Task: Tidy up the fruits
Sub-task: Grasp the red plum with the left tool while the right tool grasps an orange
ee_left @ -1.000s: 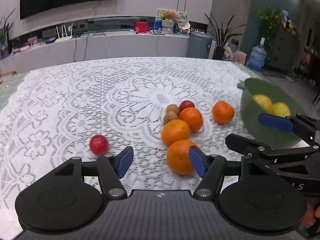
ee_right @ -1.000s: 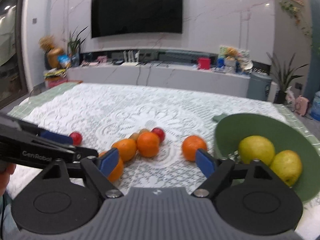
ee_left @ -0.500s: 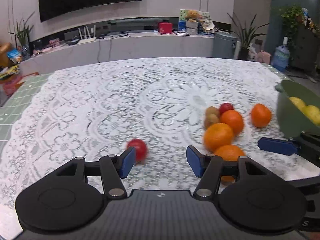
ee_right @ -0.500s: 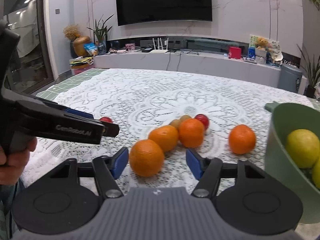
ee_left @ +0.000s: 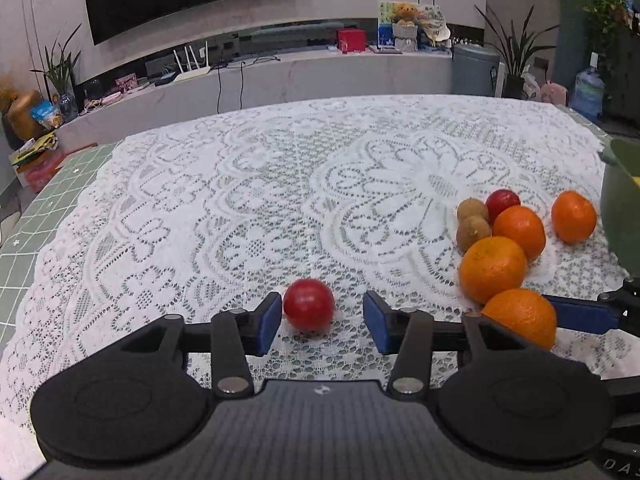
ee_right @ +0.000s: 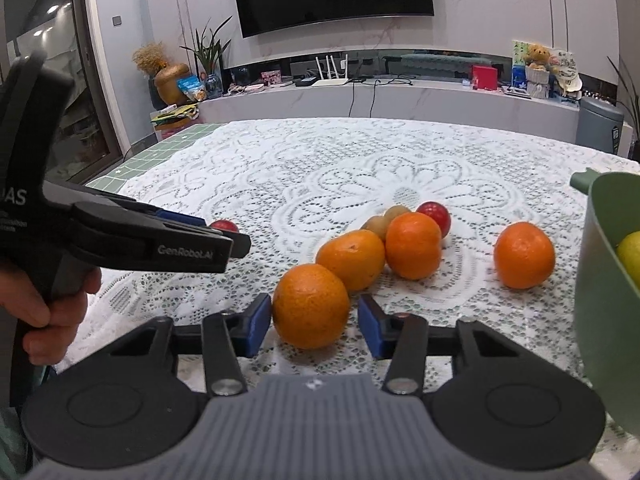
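Left gripper (ee_left: 320,322): fingers just closing, not yet pinching; red fruit (ee_left: 309,304) between them, touching the left pad, on the tabletop (ee_left: 240,200).
Right gripper (ee_right: 310,326): fingers likewise closing around nearest orange (ee_right: 311,306), gap remaining at right pad.
Green bowl (ee_right: 600,280): right.

Dim, even indoor light, soft shadows under the fruit, sharp centres, strong fisheye bending at edges.
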`<state>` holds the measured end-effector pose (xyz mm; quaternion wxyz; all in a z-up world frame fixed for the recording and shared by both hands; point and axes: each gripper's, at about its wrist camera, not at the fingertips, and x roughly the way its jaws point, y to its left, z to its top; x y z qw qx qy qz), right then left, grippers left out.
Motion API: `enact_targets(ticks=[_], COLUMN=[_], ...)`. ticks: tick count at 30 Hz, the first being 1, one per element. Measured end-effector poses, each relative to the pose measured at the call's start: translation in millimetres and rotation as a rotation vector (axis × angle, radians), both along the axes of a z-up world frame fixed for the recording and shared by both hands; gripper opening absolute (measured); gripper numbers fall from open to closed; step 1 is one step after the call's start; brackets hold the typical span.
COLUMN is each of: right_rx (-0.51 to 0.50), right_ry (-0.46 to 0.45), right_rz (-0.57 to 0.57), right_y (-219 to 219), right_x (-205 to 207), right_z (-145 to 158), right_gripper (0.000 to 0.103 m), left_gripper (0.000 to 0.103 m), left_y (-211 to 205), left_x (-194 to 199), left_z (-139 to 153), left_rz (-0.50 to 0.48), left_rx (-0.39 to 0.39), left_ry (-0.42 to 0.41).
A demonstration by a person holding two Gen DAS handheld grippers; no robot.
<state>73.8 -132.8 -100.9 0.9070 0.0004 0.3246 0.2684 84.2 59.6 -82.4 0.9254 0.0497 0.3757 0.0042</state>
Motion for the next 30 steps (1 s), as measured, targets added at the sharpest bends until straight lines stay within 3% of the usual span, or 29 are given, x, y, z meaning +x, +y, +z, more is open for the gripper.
enact_targets(ticks=[15, 24, 30], right_rx=[0.023, 0.026, 0.025], right_ry=[0.026, -0.001, -0.024], right_rz=[0.002, 0.023, 0.014], right_y=[-2, -4, -11], right_x=[4, -6, -18], right_z=[-2, 10, 24], right_gripper=[0.04, 0.04, 0.04], left_gripper=[0.033, 0.032, 0.032], left_y=[8, 7, 9], left_x=[3, -7, -22], left_z=[-2, 12, 27], left_rz=[0.023, 0.011, -0.007], left_rx=[-0.023, -0.034, -0.113], left_ry=[0.007, -0.028, -0.038])
